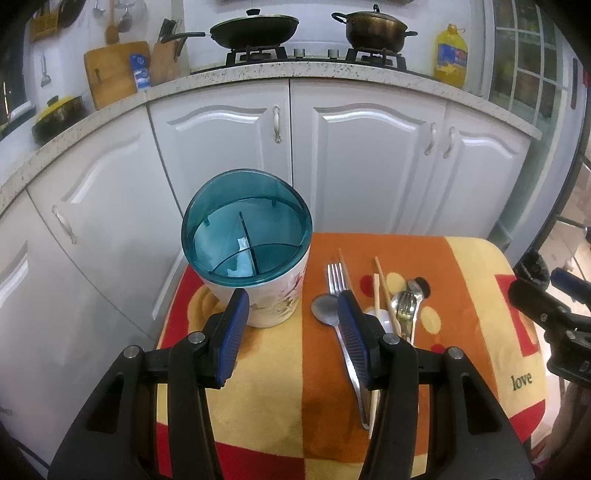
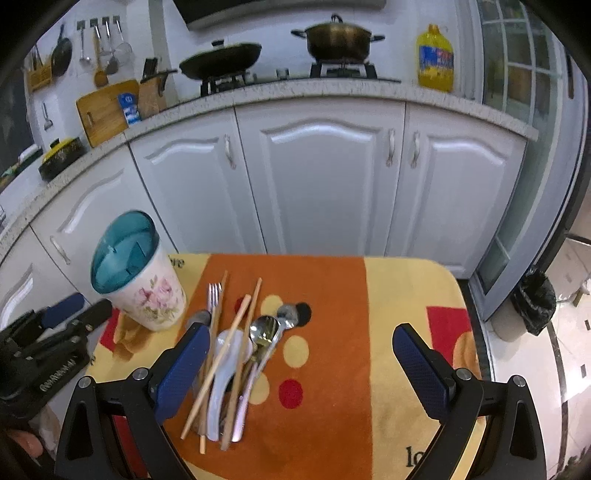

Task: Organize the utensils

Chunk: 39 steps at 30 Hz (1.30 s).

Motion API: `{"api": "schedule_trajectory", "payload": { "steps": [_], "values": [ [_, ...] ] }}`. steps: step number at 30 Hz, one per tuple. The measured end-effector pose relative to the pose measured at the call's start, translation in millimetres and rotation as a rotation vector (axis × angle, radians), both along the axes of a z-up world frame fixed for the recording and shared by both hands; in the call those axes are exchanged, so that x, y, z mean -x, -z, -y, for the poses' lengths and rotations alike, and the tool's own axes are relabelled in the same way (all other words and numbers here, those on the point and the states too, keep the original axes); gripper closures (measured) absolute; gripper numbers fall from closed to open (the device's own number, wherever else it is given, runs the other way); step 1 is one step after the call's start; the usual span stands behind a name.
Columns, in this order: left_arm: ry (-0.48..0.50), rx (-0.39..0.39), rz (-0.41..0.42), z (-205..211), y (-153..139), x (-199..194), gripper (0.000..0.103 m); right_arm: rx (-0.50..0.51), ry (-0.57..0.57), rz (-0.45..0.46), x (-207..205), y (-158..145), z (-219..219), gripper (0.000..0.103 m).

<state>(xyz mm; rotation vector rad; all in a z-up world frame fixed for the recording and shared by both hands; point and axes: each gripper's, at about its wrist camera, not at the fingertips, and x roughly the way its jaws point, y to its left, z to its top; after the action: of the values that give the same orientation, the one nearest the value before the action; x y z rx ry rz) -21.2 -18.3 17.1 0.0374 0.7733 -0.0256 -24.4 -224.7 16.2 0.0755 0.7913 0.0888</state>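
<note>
One holder upright on the cloth. Beside it – two forks, three chopsticks, several spoons. Left gripper and right gripper – both gaping, empty.

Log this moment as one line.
left gripper: open | right gripper: open | utensils: loose on cloth | holder: no utensils inside

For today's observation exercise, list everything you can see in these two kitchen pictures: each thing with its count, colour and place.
Utensil holder: one, white floral, teal divided insert, cloth's left, empty.
Cloth: one, orange, yellow, red, on table.
Chopsticks: several, wooden, in pile.
Forks: two, steel and goldish, in pile.
Metal spoons: about three, in pile.
Ceramic spoon: one, white, in pile.
Wok: one, black, on stove.
Pot: one, bronze, on stove.
Oil bottle: one, yellow, on counter.
Left gripper: open.
Right gripper: open.
</note>
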Motion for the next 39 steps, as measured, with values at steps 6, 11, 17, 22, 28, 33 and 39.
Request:
{"api": "schedule_trajectory", "payload": {
  "steps": [6, 11, 17, 22, 28, 33, 39],
  "values": [
    [0.012, -0.013, 0.017, 3, -3, 4, 0.054, 0.023, 0.000, 0.009, -1, -10, -8, 0.004],
    [0.017, -0.010, 0.012, 4, -2, 4, 0.054, 0.034, 0.011, 0.013, 0, -11, -10, 0.004],
    [0.013, -0.003, 0.005, 2, 0, 5, 0.054, 0.056, 0.022, 0.014, 1, -11, -10, 0.004],
    [0.010, 0.016, 0.006, 0, -2, 5, 0.054, 0.058, 0.025, 0.007, -2, -11, -10, 0.004],
    [0.005, 0.035, 0.000, -3, -1, 5, 0.054, 0.067, 0.024, 0.003, -3, -9, -11, 0.004],
    [0.003, 0.036, -0.002, -4, -1, 4, 0.054, 0.059, 0.023, -0.002, -3, -8, -9, 0.004],
    [0.011, 0.035, -0.003, -4, 0, 4, 0.054, 0.071, 0.023, -0.005, -3, -8, -10, 0.004]
  ]
}}
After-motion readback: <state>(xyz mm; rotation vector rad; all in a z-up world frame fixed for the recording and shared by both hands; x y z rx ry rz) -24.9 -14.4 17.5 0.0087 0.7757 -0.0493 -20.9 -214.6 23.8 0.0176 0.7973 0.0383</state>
